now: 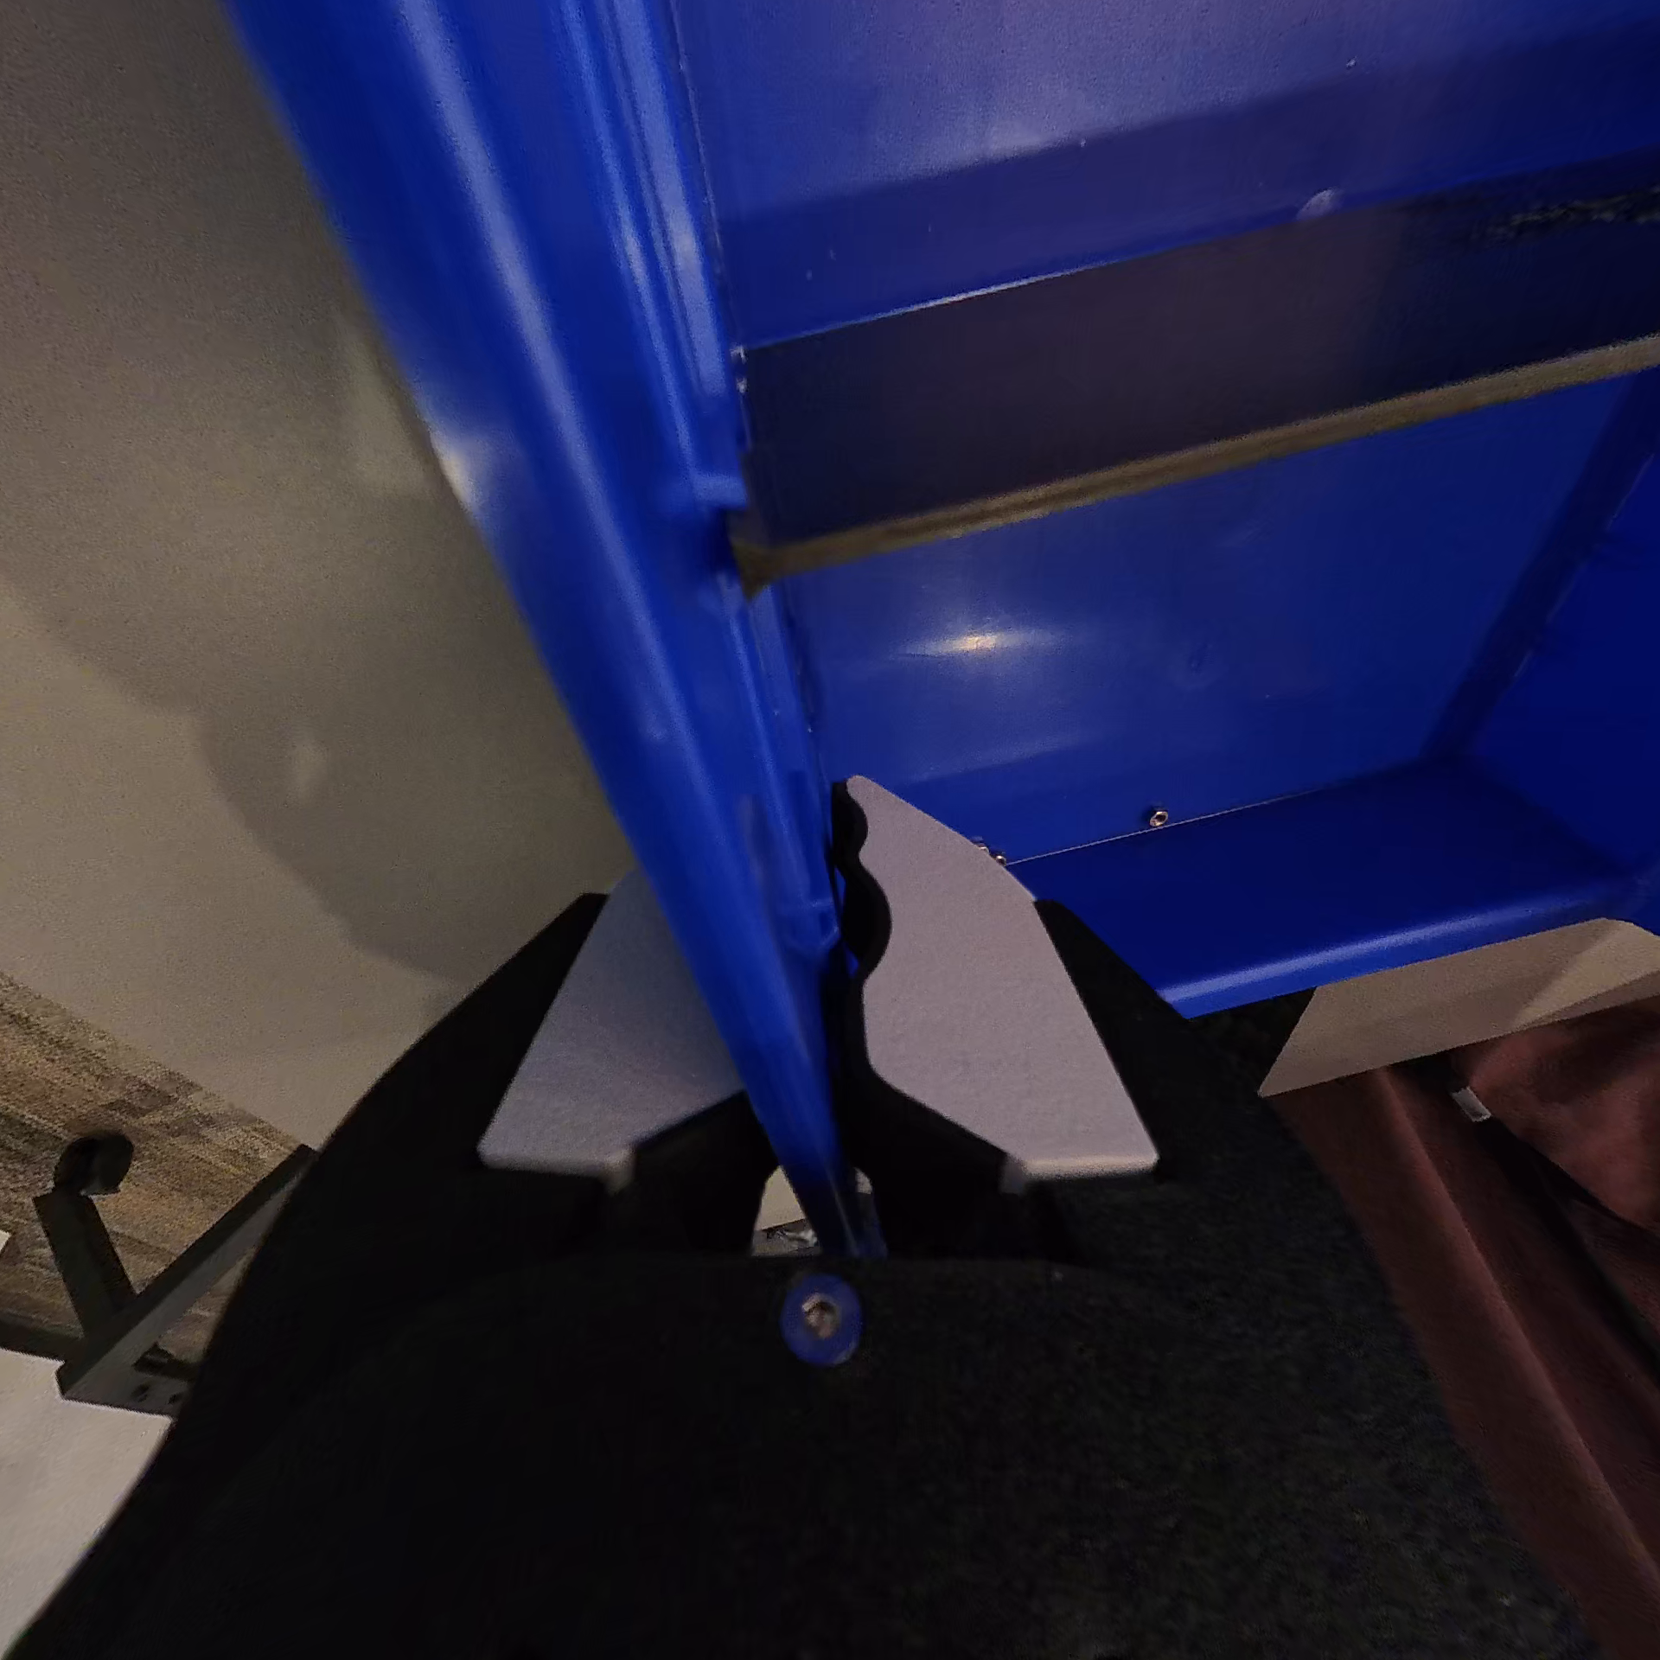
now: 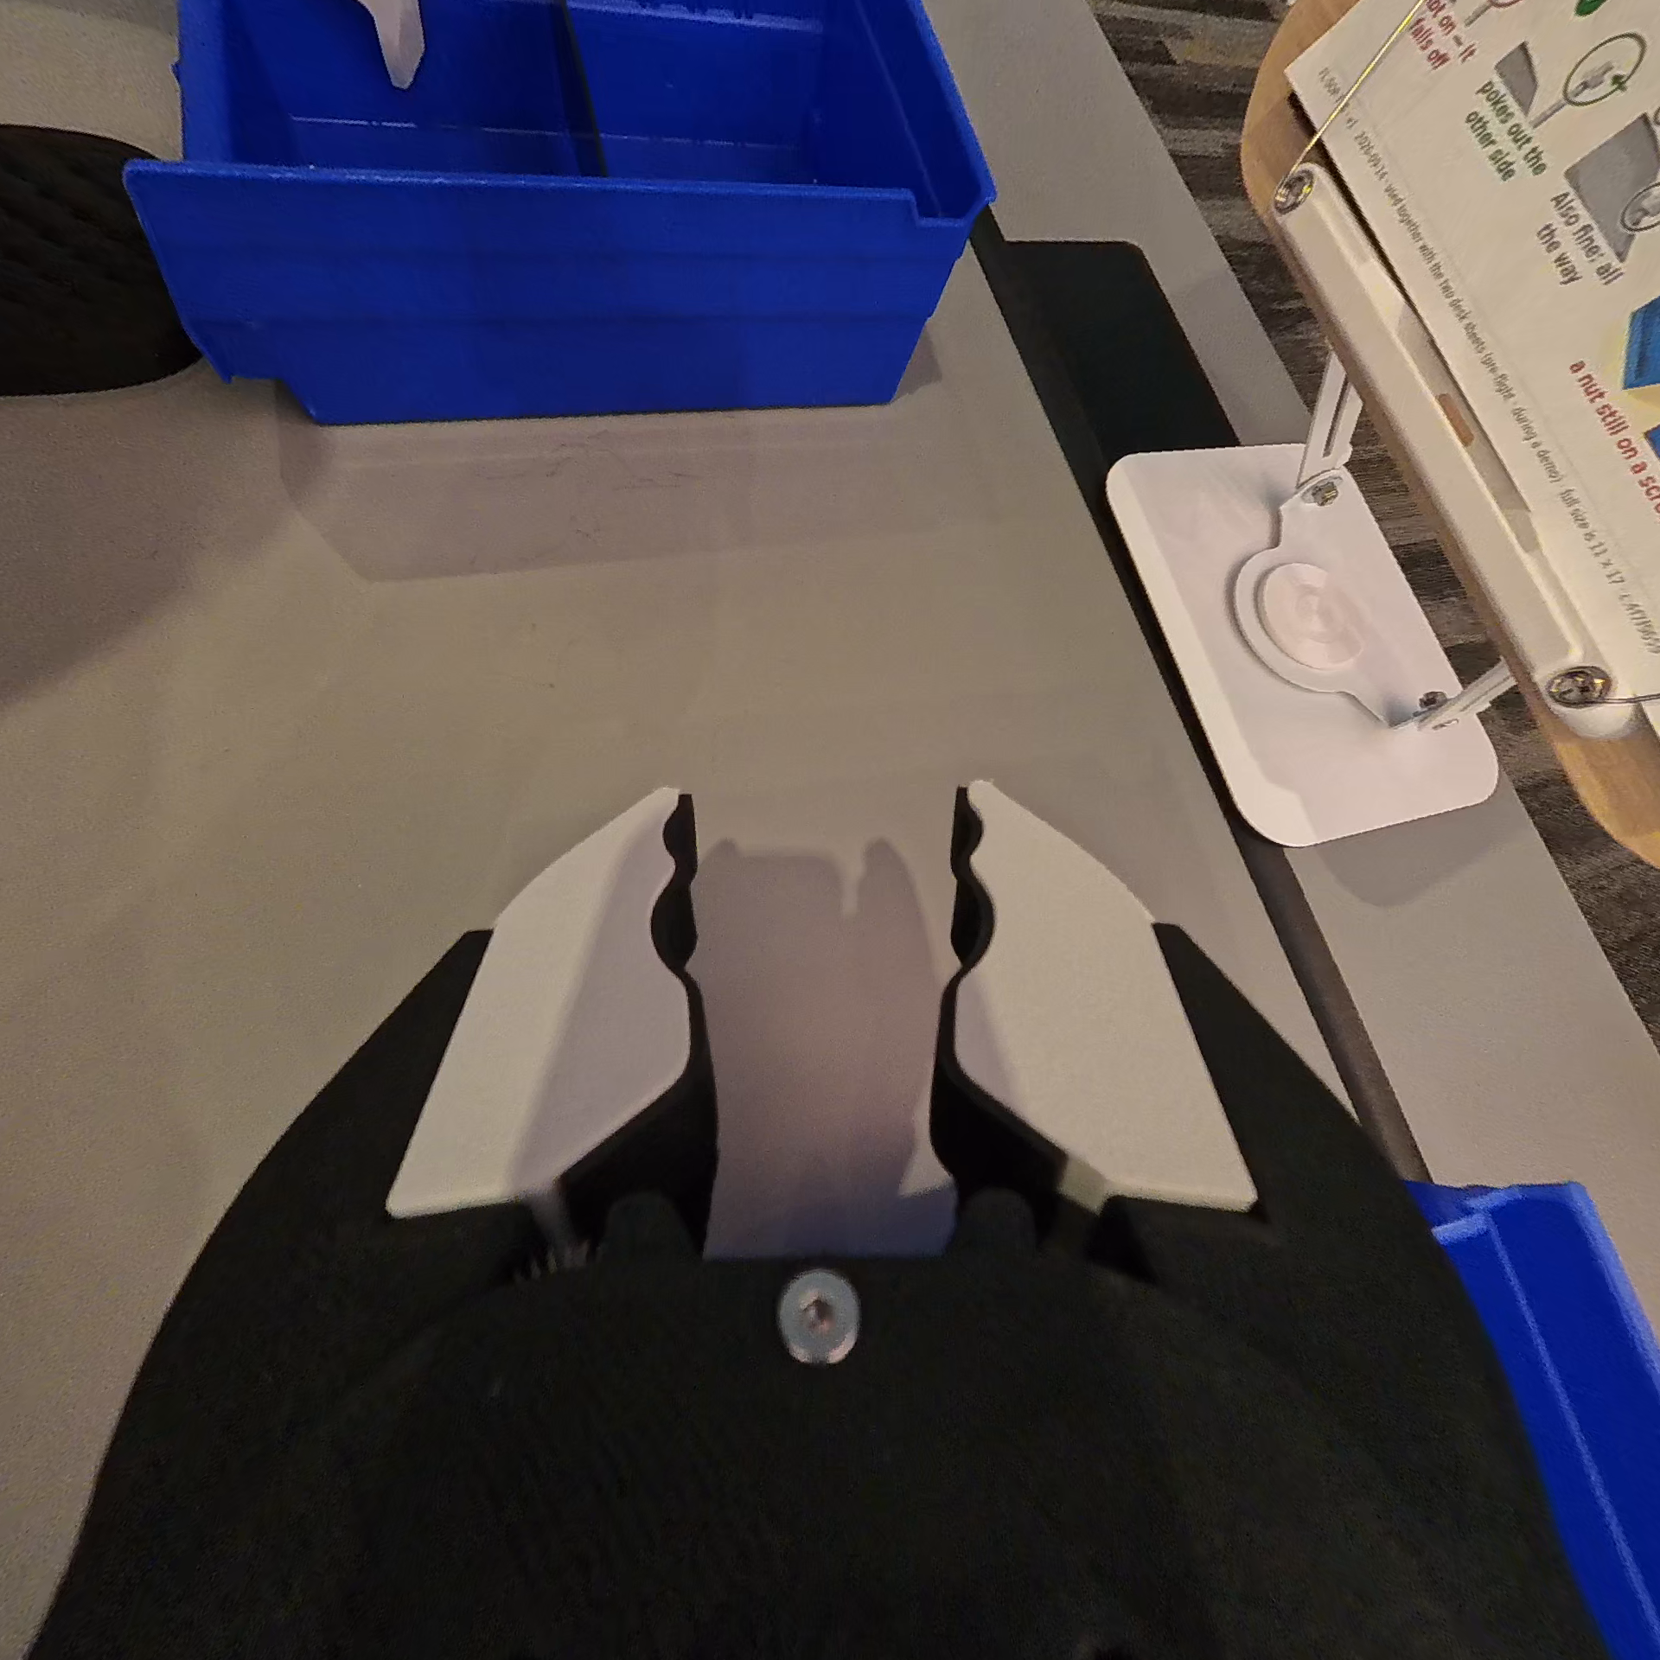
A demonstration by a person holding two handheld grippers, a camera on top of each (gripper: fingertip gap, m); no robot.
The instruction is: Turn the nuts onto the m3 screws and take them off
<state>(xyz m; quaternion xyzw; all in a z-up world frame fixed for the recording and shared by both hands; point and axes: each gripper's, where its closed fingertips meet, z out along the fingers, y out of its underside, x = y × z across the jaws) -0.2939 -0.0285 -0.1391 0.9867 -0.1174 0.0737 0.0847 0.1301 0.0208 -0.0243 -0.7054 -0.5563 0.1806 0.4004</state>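
A blue bin [image 1: 557, 449] with dark dividers [image 1: 1168, 476] fills the left wrist view. My left gripper [image 1: 790, 862] is shut on the bin's side wall, with one finger inside the bin and one outside. A few small metal screws or nuts [image 1: 1159, 817] lie on the bin floor by the front wall. In the right wrist view the same bin [image 2: 557, 269] stands at the far left of the grey table [image 2: 449, 674], with a finger of the left gripper [image 2: 400, 36] showing inside it. My right gripper [image 2: 822, 808] is open and empty above the table.
A white stand base [image 2: 1293, 647] at the table's right edge carries a wooden board with a printed sheet [image 2: 1473, 269]. A second blue bin [image 2: 1563, 1347] shows at the lower right. A black rounded object [image 2: 72, 269] lies left of the bin. There is about 45 cm between the tips of the two grippers.
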